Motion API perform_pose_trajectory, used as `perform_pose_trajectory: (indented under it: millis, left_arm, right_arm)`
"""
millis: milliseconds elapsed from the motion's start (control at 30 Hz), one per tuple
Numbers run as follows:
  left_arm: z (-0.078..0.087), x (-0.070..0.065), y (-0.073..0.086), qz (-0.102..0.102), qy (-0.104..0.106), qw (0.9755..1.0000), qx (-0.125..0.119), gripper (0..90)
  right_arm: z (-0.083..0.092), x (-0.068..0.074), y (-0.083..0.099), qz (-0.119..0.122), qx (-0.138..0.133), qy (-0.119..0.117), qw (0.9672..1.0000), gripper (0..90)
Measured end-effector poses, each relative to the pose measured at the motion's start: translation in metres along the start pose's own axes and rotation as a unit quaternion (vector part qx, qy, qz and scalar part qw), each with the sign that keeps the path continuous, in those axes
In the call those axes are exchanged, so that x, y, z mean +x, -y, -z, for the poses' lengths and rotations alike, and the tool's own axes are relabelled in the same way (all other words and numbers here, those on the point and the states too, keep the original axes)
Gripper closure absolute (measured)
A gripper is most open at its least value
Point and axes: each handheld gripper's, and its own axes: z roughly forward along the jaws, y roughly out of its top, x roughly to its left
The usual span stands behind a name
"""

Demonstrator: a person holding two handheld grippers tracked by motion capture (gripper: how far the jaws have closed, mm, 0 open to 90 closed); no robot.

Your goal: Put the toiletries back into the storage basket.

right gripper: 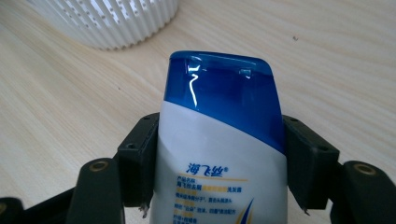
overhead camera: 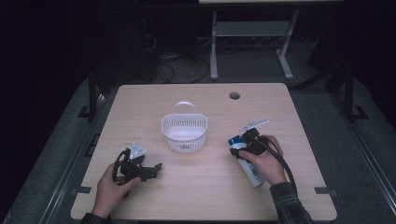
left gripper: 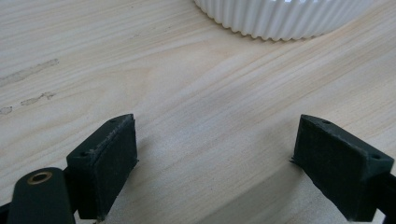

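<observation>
A white bottle with a blue cap end sits between the jaws of my right gripper, both pads pressed against its sides. In the high view that bottle lies slanted under the right hand, blue end toward the white basket, with the right gripper at its upper end. My left gripper rests low on the table at the left, pointing toward the basket. Its jaws stand wide apart over bare wood, with the basket's ribbed wall ahead.
The pale wooden table has a round cable hole near its far edge. The basket's handle stands upright at its far side. Beyond the table are a desk frame and cables on a dark floor.
</observation>
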Motion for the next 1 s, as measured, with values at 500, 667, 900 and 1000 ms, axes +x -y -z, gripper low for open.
perform_pose_trajectory:
  millis: [500, 667, 900, 1000]
  left_arm:
    - [0.0, 0.0, 0.0, 0.003, 0.0, 1.0, -0.003, 12.6]
    - [0.0, 0.0, 0.0, 0.003, 0.0, 1.0, -0.002, 12.6]
    - [0.0, 0.0, 0.0, 0.003, 0.0, 1.0, -0.002, 12.6]
    - [0.0, 0.0, 0.0, 0.003, 0.0, 1.0, -0.002, 12.6]
  right_arm:
    - [0.027, -0.007, 0.003, -0.016, -0.06, -0.017, 0.9979, 35.8]
    - [0.033, -0.01, 0.003, -0.015, -0.077, -0.024, 0.9966, 35.8]
    - [0.042, -0.013, 0.004, -0.016, -0.101, -0.029, 0.9943, 35.9]
    - [0.045, -0.014, 0.004, -0.015, -0.109, -0.03, 0.9935, 35.9]
